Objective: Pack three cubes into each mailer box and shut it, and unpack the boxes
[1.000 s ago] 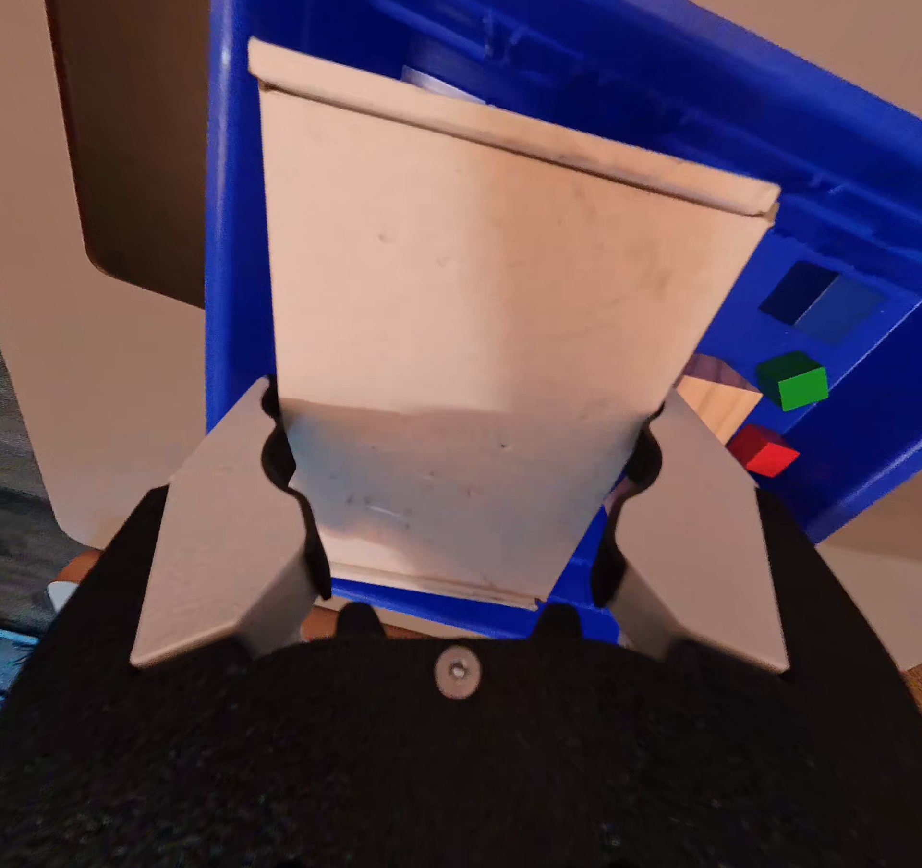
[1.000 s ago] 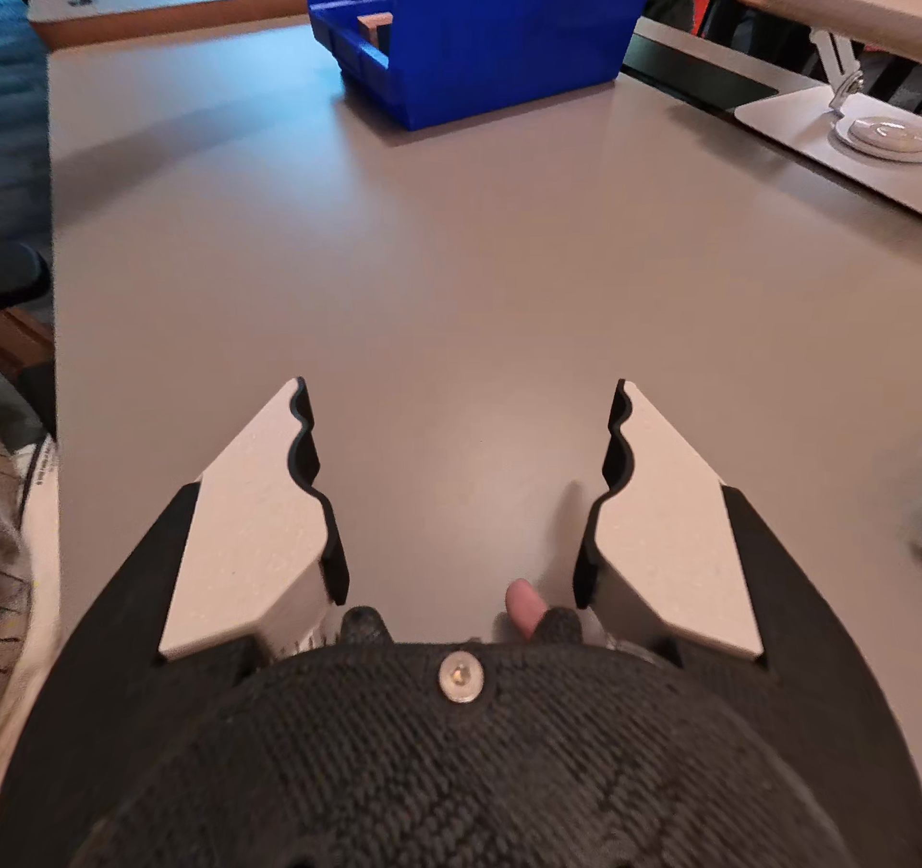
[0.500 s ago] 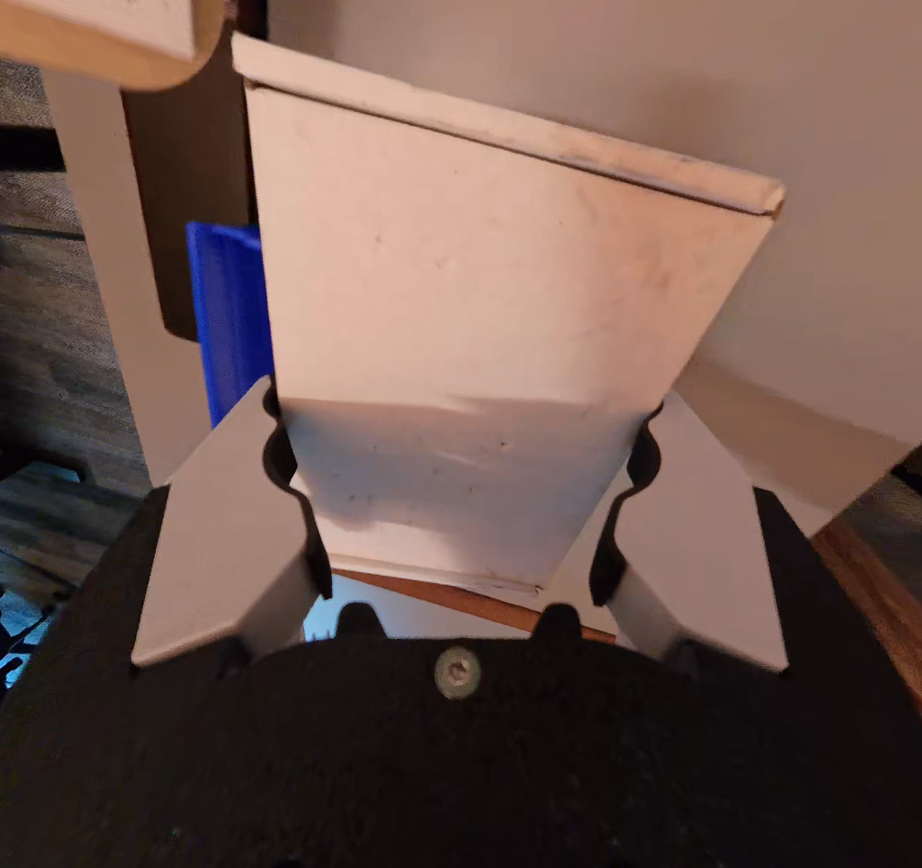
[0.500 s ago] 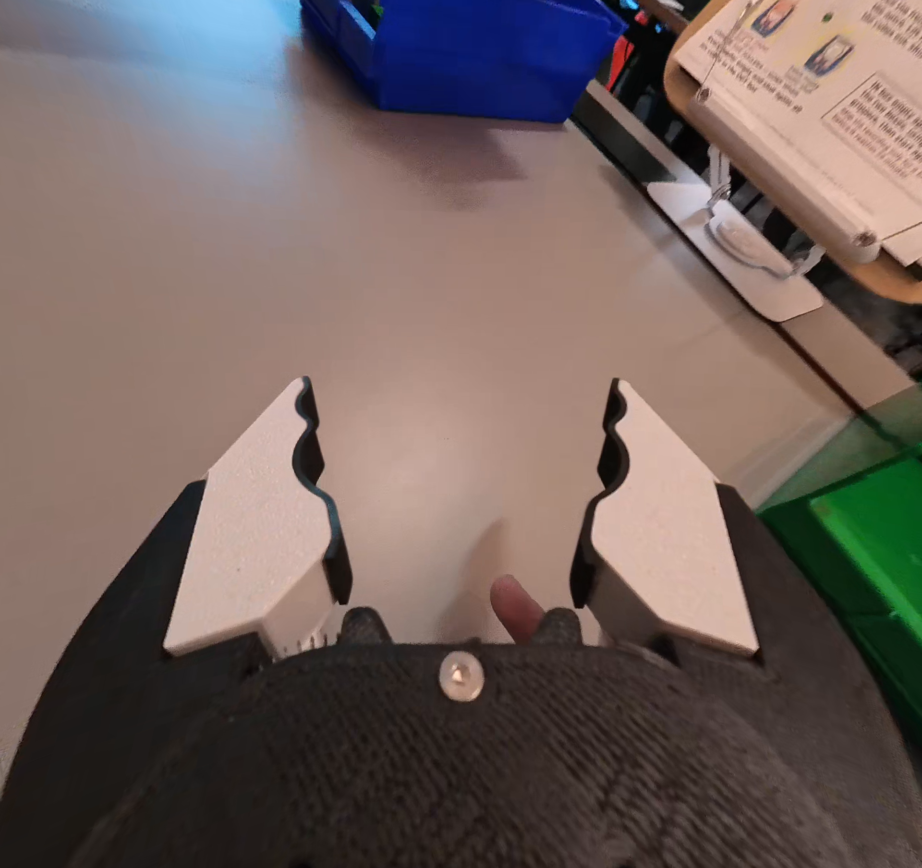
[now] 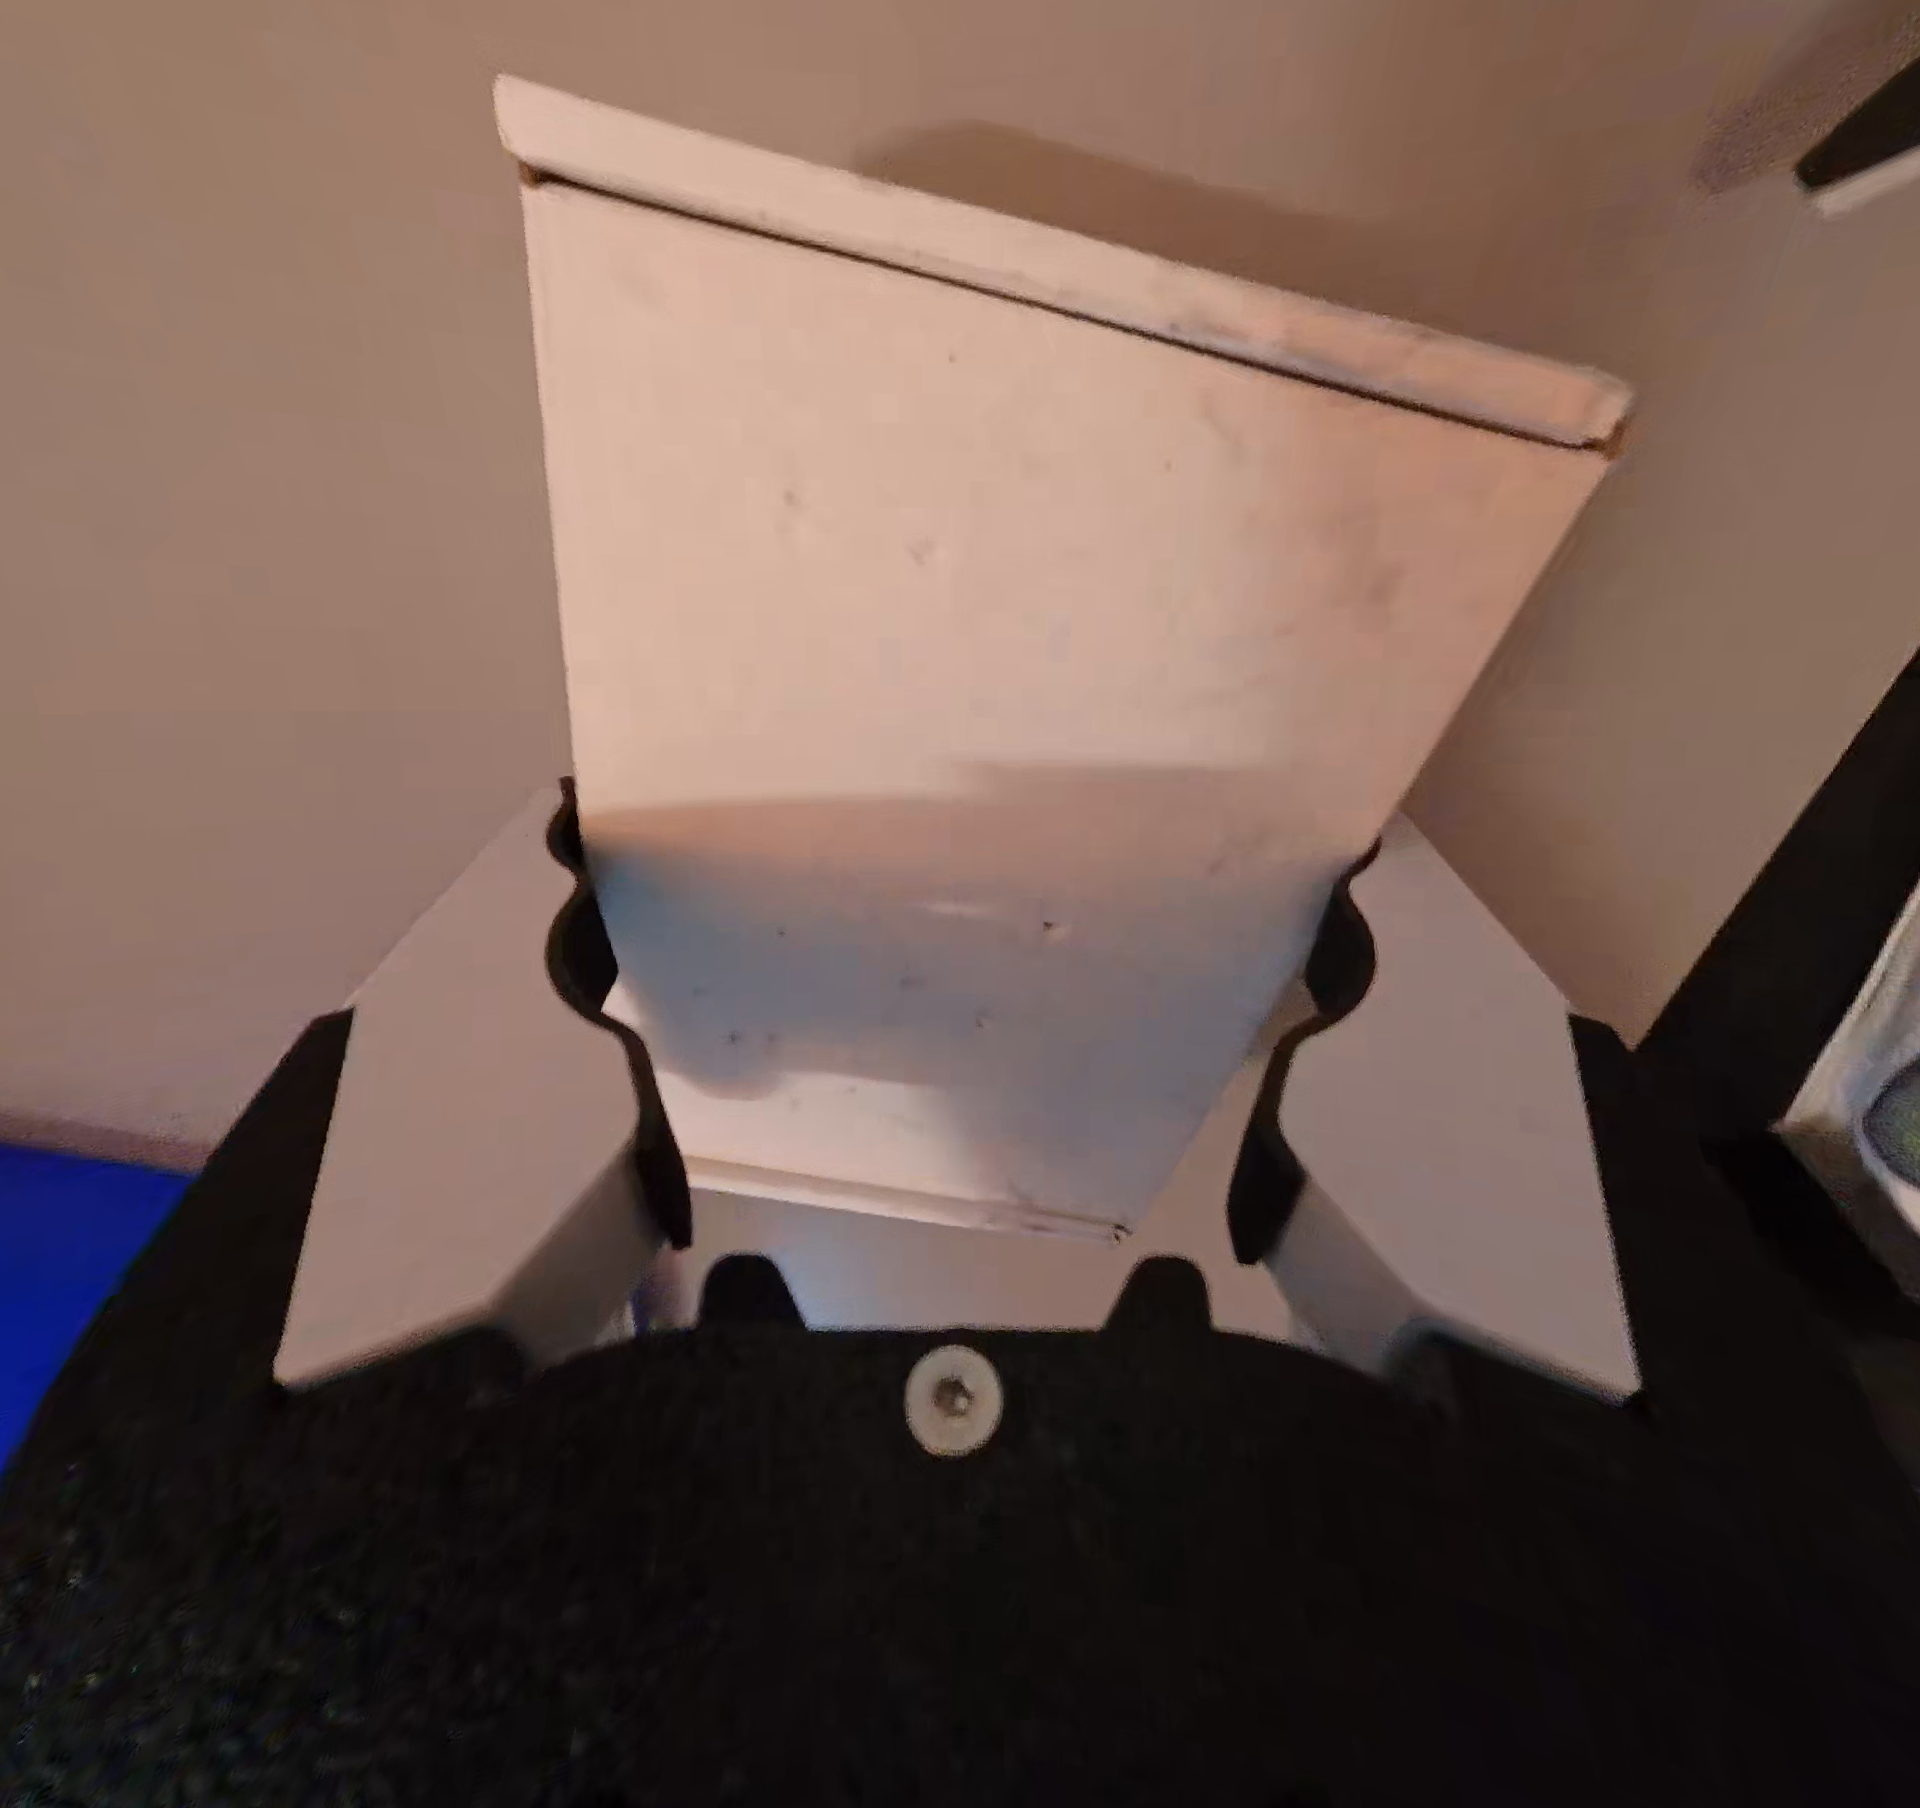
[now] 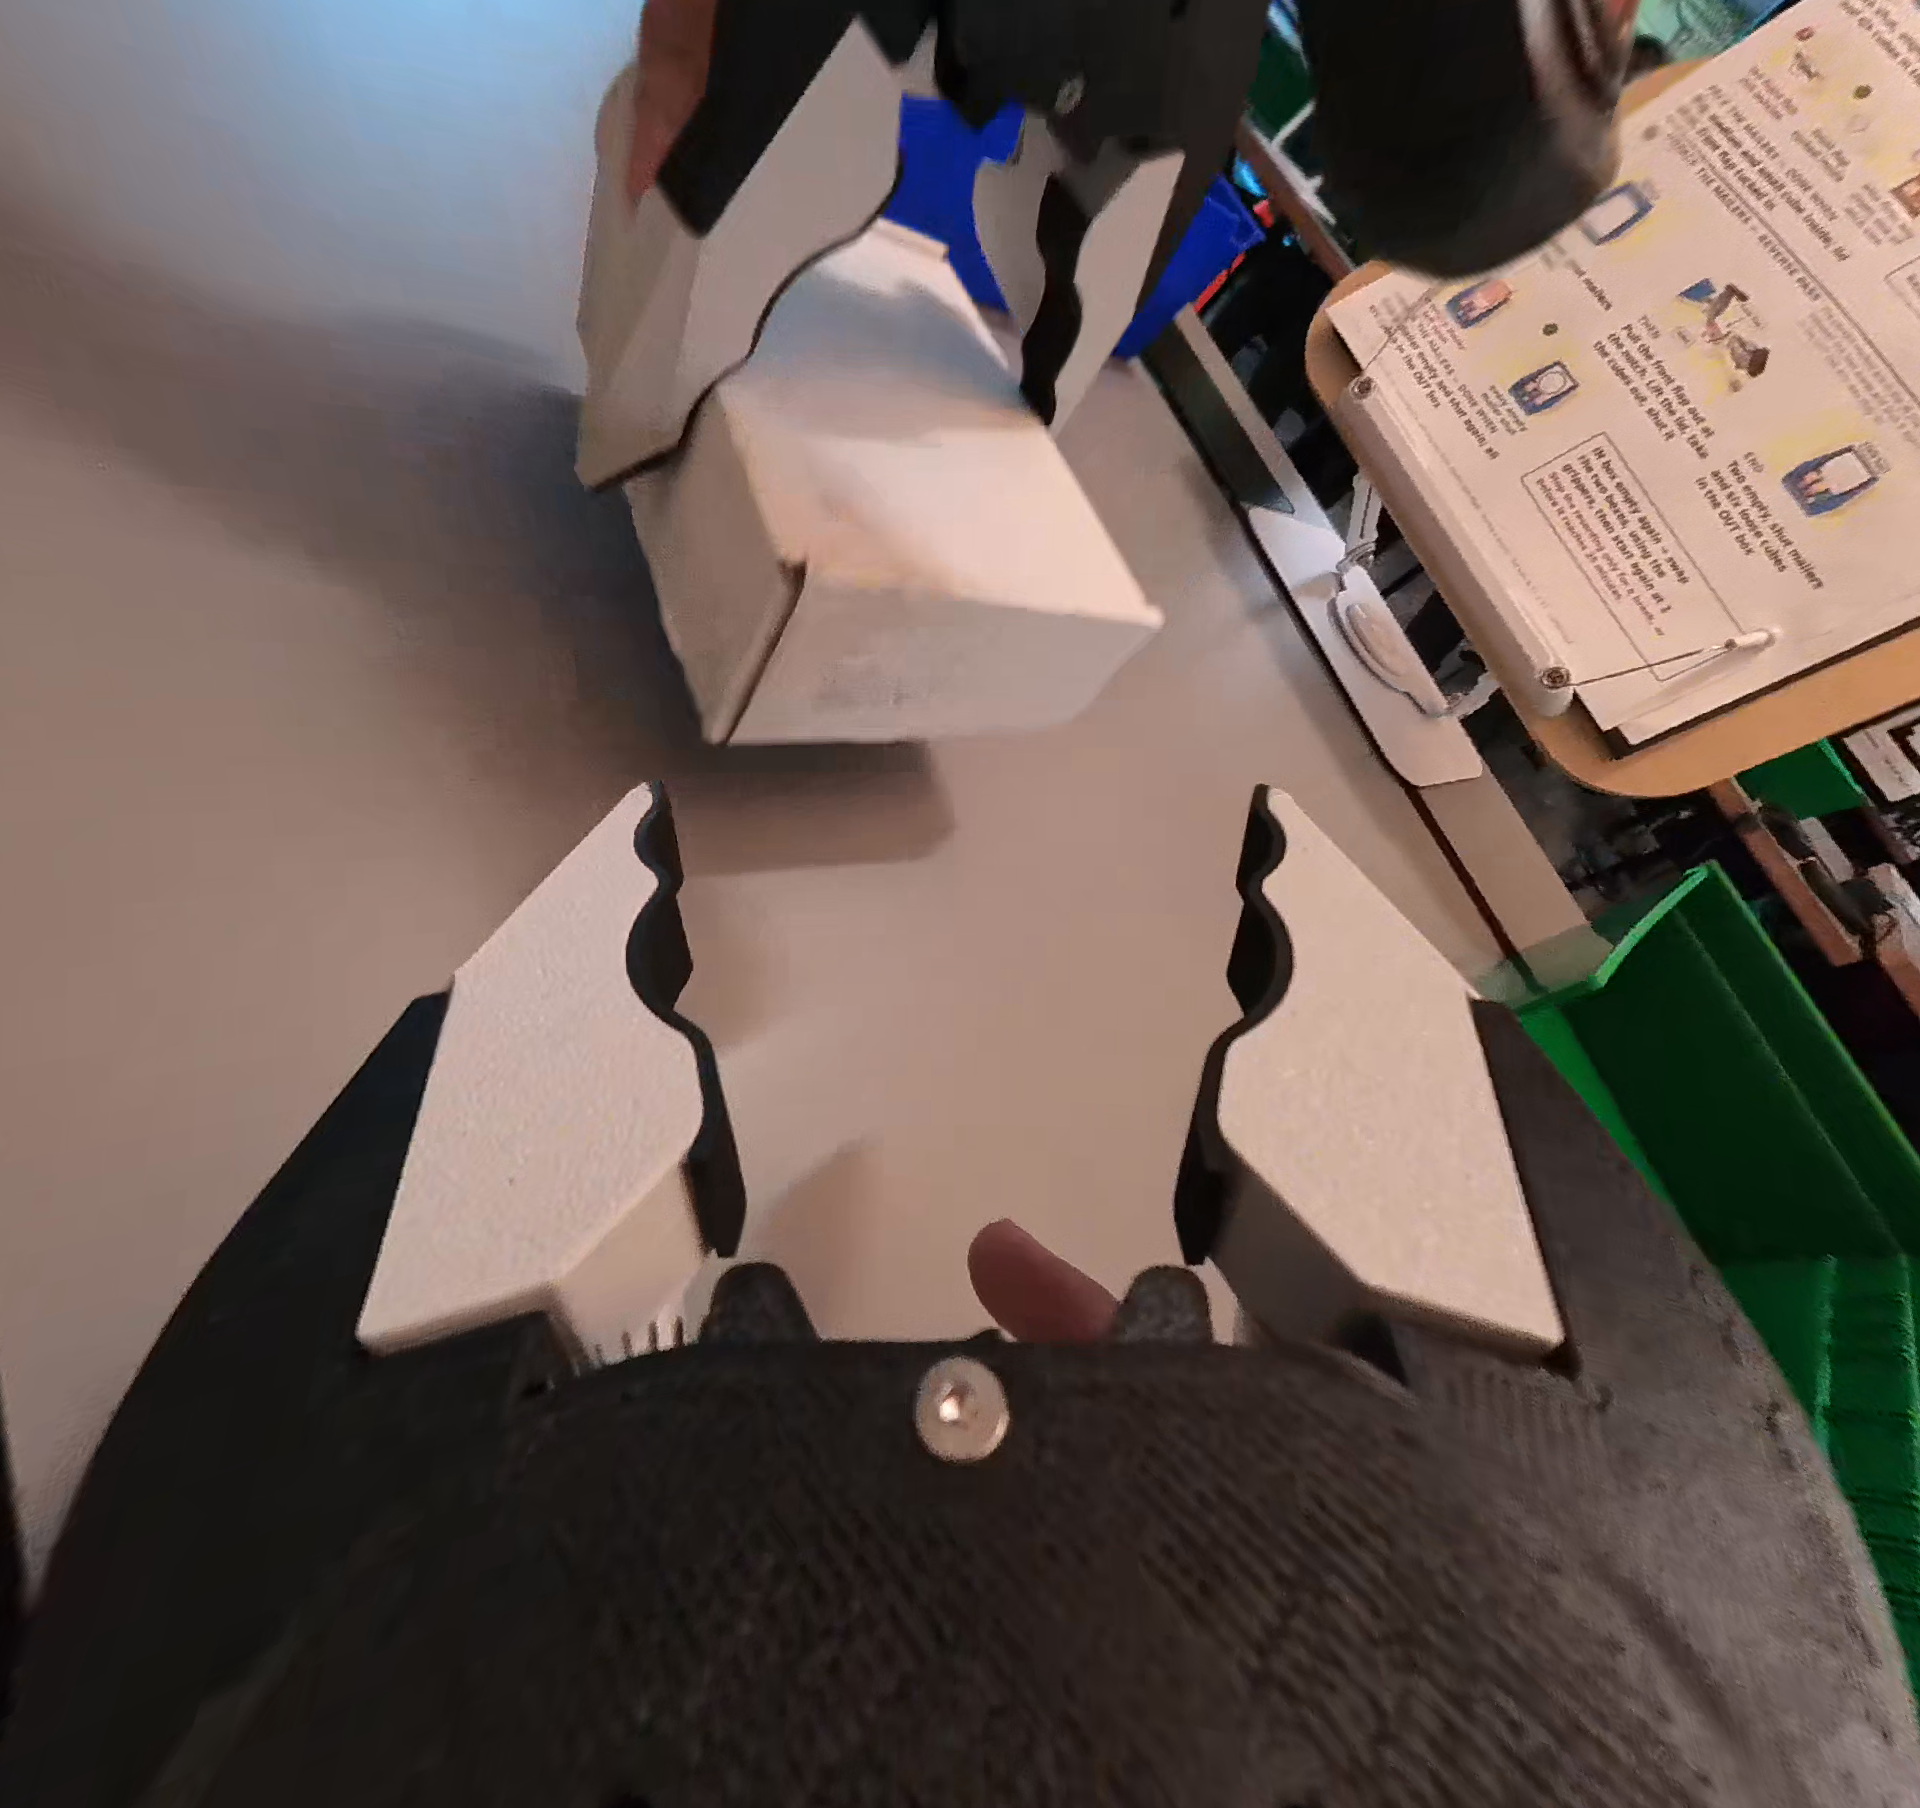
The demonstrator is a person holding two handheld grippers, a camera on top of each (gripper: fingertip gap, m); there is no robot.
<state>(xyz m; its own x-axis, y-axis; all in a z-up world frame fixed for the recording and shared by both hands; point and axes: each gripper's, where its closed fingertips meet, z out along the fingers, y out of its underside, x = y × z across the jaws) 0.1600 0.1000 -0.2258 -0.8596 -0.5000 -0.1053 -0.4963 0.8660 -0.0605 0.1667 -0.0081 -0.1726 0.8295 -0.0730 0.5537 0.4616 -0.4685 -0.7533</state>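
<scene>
The left gripper (image 5: pixel 961 927) is clamped across the sides of a white mailer box (image 5: pixel 997 678), carrying it with its lid shut just above the grey desk (image 6: pixel 260 615). In the right wrist view the box (image 6: pixel 914 563) hangs tilted, its low corner close over its own shadow, roughly mid-desk and inward of the right edge. The right gripper (image 6: pixel 956 917) is spread wide with nothing between its fingers, hovering near the box's front face.

The likeliest trouble, as I judge it, is the tilt: if the box meets the desk corner-first, it could pivot in the grasp or tip when let go. The hold is on thin cardboard walls only, so squeezing harder may buckle them, while a looser hold lets smooth card slide against the scalloped black inner edges of the fingers (image 5: pixel 582 958). Whether cubes lie inside cannot be told; if so, they would shift as the box levels.

The box is matte white corrugated card, scuffed and smudged, with sharp folds and a tucked lid seam along its far edge. The gripper fingers are flat, pale, faintly grainy plates. The desk is smooth and dull. A blue plastic bin (image 6: pixel 956 158) stands behind the box; a green bin (image 6: pixel 1714 1083) sits past the right edge.
</scene>
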